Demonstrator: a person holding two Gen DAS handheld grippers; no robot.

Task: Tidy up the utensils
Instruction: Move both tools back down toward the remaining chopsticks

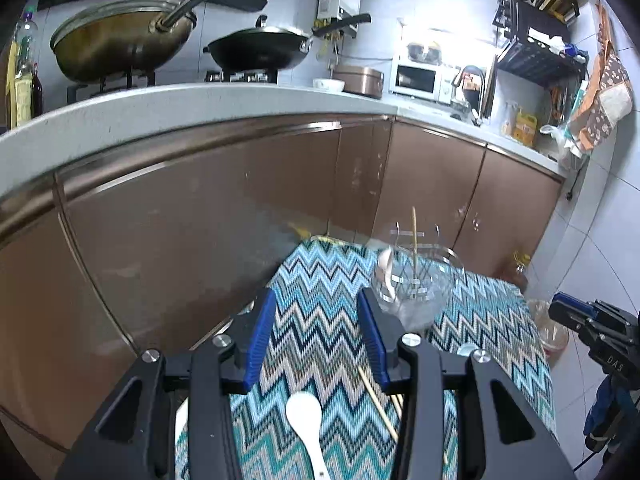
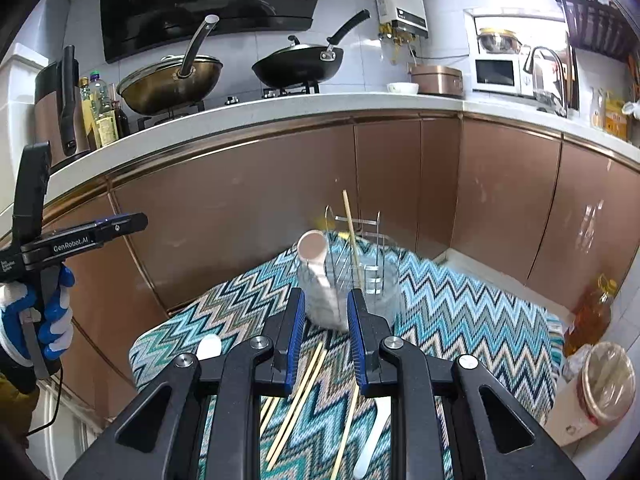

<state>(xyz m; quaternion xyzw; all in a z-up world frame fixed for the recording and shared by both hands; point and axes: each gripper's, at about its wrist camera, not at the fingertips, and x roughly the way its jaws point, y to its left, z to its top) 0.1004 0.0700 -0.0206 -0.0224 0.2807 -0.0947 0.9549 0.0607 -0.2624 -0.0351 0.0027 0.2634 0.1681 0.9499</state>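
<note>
Task partly done — the clear holder (image 2: 352, 276) at the far end of the zigzag cloth (image 2: 460, 312) already has one white spoon (image 2: 316, 256) and one chopstick (image 2: 352, 232) standing in it. Left on the cloth: several loose chopsticks (image 2: 296, 404) lying near the right gripper (image 2: 324, 340), a white spoon (image 2: 376, 432) on the near right, and another spoon (image 2: 210, 347) to the left, partly hidden behind the gripper body. Left wrist view shows a white spoon (image 1: 306, 420) lying just below the left gripper (image 1: 316, 340), with chopsticks (image 1: 380, 404) beside its right finger. Both claws are spread with nothing between the fingers — the left wider than the right. Both hover over the cloth, not touching any utensil. Judged roughly a third done; most pieces are not yet in the holder.
</note>
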